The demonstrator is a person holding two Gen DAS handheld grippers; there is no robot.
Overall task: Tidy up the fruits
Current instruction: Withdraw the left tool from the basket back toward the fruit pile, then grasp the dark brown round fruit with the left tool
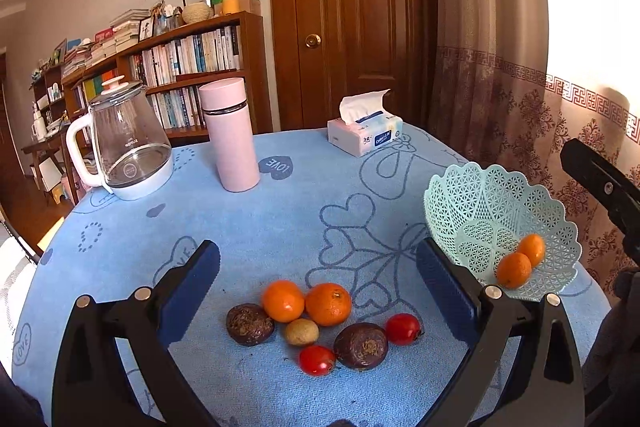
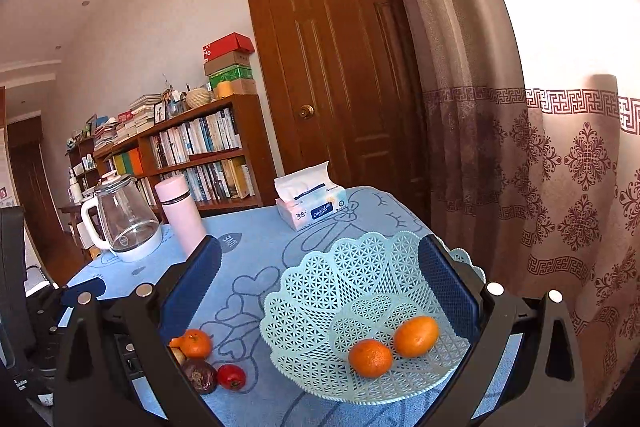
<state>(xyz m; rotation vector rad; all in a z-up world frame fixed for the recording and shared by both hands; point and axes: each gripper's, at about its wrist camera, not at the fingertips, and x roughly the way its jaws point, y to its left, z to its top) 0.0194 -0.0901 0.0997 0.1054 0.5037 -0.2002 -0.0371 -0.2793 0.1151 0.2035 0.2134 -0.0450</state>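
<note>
Loose fruit lies on the blue tablecloth below my open left gripper (image 1: 318, 259): two oranges (image 1: 283, 301) (image 1: 328, 303), two dark passion fruits (image 1: 249, 324) (image 1: 361, 345), two red tomatoes (image 1: 317, 360) (image 1: 403, 328) and a small tan fruit (image 1: 301, 332). A pale green lattice basket (image 1: 476, 203) to the right holds two oranges (image 1: 514, 269) (image 1: 531, 249). My right gripper (image 2: 319, 259) hangs open and empty over that basket (image 2: 320, 303), with its two oranges (image 2: 370, 357) (image 2: 416, 336) below. An orange (image 2: 195, 343), a passion fruit (image 2: 199, 375) and a tomato (image 2: 231, 377) show at lower left.
At the back of the table stand a glass kettle (image 1: 127, 143), a pink flask (image 1: 231, 135) and a tissue pack (image 1: 365, 131). Behind are a bookshelf (image 1: 192, 67), a wooden door (image 1: 352, 15) and a patterned curtain (image 1: 520, 99). The table's edge curves close behind the basket.
</note>
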